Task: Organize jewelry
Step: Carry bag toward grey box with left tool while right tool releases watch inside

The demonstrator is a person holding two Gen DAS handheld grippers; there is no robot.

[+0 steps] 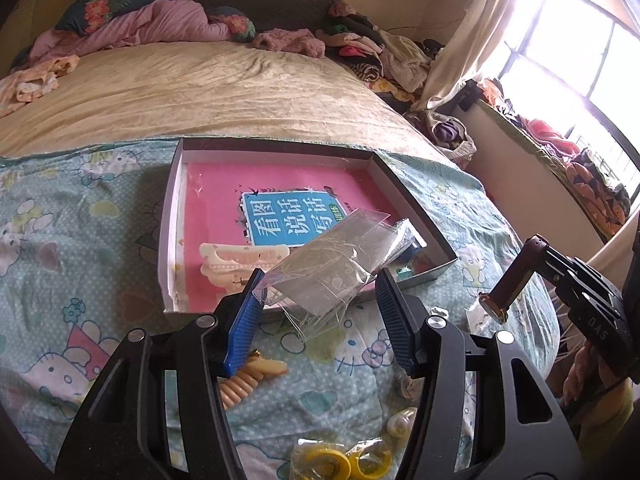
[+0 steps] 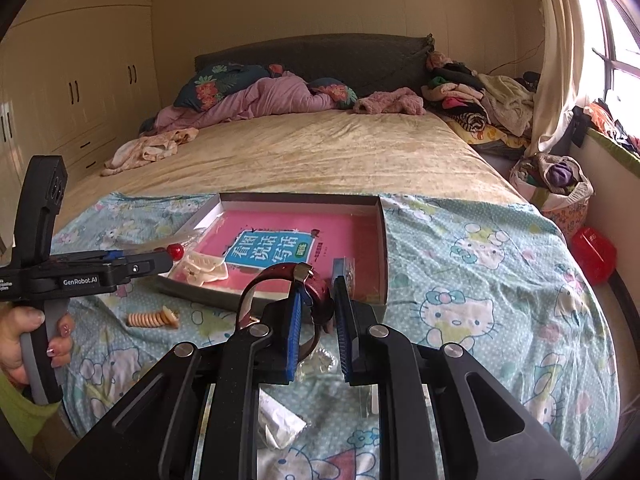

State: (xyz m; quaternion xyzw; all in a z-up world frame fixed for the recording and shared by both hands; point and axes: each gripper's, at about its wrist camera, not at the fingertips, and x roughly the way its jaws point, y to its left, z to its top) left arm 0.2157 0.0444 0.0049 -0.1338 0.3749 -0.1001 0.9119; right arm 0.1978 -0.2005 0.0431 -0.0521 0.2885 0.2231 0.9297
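A bedroom with a wide bed under a beige spread; across its near end lies a blue cartoon-cat sheet [image 2: 480, 280], and on that sheet sits a shallow cardboard box [image 1: 404, 196] holding a pink book [image 1: 224, 208] with a blue title panel; a cream hair clip [image 1: 240, 260] rests on the book's near edge; the left gripper [image 1: 320, 292] has its blue pads spread wide, with a crumpled clear plastic bag [image 1: 332, 264] lying between them over the box's near corner, though whether a pad pinches it I cannot tell; the right gripper [image 2: 318, 304] is clamped on a dark red watch [image 2: 316, 288], its strap looping up just before the box; a cream beaded bracelet [image 2: 152, 318] lies on the sheet nearby; yellow rings [image 1: 332, 462] sit bagged at the near edge
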